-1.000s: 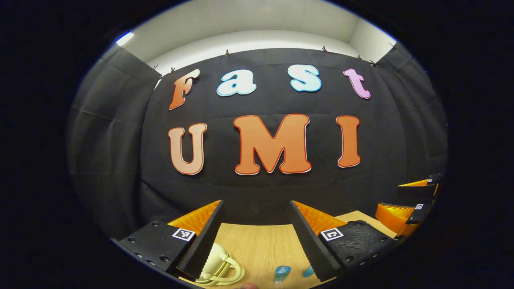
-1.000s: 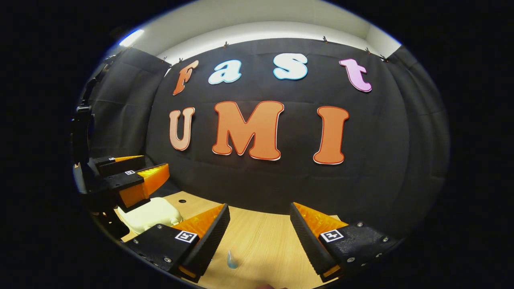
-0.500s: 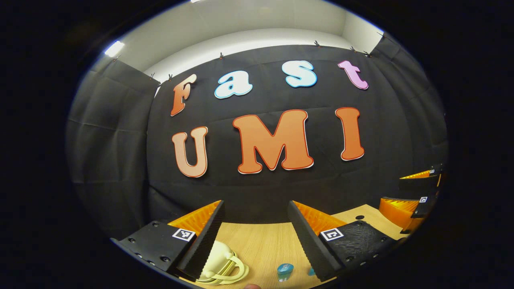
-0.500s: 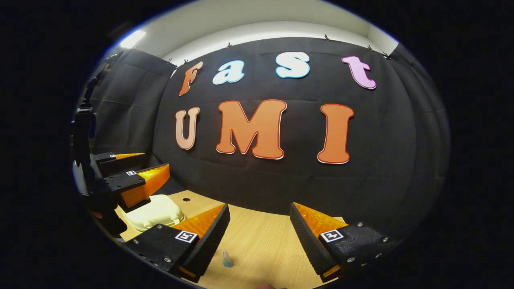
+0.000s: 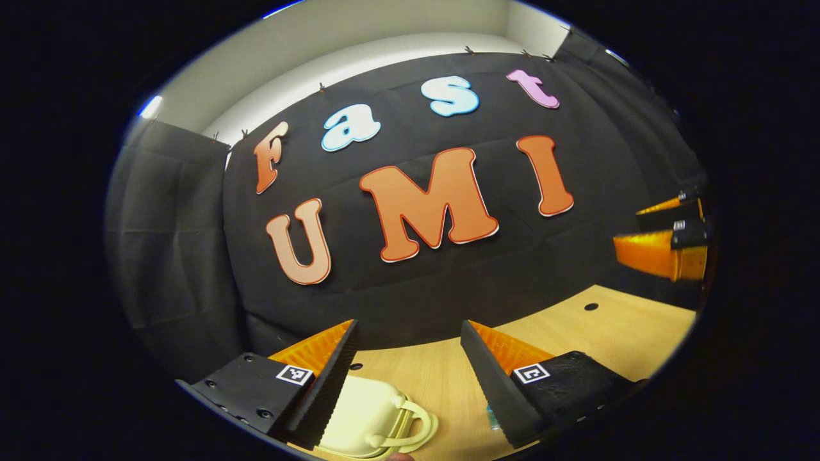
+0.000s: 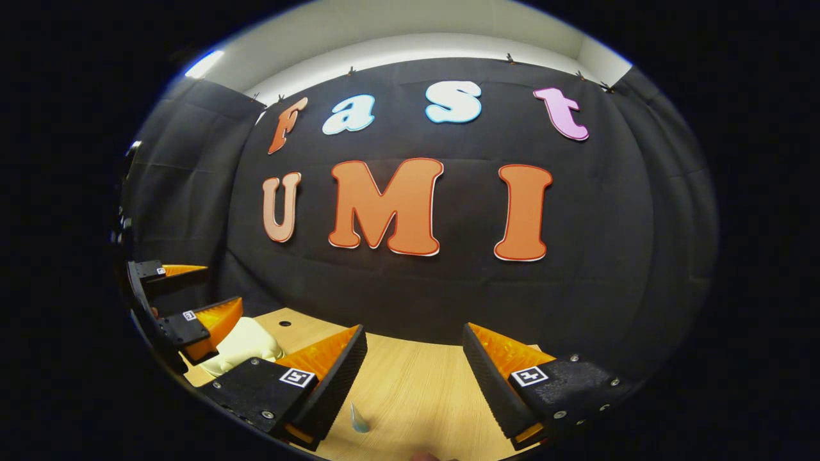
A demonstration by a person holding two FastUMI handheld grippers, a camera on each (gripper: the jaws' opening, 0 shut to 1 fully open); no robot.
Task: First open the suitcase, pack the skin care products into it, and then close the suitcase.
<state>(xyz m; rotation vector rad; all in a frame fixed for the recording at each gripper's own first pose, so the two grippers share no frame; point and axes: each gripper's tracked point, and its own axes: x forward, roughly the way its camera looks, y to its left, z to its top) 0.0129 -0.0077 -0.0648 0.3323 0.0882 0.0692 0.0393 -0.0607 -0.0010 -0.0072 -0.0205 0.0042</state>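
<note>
A small cream suitcase (image 5: pixel 365 419) with a looped handle lies closed on the wooden table, just below and in front of my left gripper (image 5: pixel 409 333), which is open and holds nothing. In the right gripper view the same suitcase (image 6: pixel 246 342) sits at the left, under the left gripper (image 6: pixel 192 291). A small blue skin care item (image 6: pixel 359 419) lies on the table between the fingers of my right gripper (image 6: pixel 413 336), which is open and empty. A blue bit (image 5: pixel 492 419) peeks out beside the left gripper's right finger. The right gripper (image 5: pixel 666 234) hovers at the far right of the left gripper view.
The light wooden table (image 6: pixel 423 390) runs back to the black cloth wall. Small round holes (image 5: pixel 590 307) mark its surface near the back. Bare tabletop (image 5: pixel 615 333) lies to the right of the suitcase.
My left gripper has tilted and moved nearer the suitcase, which now shows larger between its fingers. The right gripper has shifted only slightly. Both stay open.
</note>
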